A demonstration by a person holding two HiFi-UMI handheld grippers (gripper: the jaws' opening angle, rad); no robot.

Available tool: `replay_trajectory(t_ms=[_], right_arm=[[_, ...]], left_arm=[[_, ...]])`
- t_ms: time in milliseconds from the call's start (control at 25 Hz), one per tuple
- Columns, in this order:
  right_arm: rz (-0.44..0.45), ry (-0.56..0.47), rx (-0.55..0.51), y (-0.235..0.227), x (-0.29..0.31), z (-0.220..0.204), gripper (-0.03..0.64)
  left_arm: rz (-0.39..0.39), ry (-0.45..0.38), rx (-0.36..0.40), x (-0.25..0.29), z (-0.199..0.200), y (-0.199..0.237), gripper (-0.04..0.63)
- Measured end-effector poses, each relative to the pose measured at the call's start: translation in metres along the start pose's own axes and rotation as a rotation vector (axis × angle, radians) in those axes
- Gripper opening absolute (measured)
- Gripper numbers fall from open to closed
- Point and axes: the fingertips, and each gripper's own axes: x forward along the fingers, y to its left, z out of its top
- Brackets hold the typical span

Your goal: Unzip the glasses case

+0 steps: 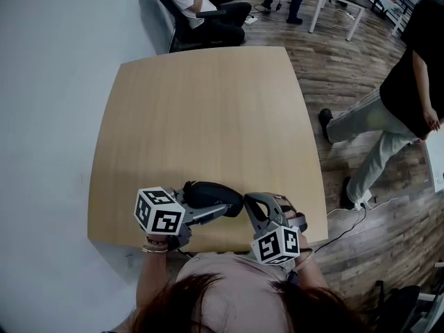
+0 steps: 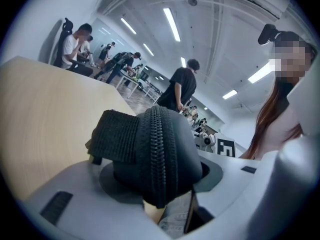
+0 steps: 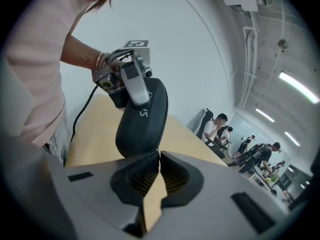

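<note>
Black glasses case sits clamped in the left fingers; right fingers press together near it.

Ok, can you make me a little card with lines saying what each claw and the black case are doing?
Glasses case: black, held above the table, near its front edge
Left claw: clamped on the case
Right claw: shut, tips at the case's end; zip pull not visible
Zip: closed where it shows
</note>
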Motion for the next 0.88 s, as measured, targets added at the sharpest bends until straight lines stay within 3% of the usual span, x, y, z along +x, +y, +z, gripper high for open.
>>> replay_trajectory(t_ms=[880], right_arm=[[0.024, 0.008, 0.003, 0.006, 0.002, 0.0, 0.018]], left_arm=[[0.012, 0.117, 0.036, 0.006, -0.011, 0.0, 0.224]])
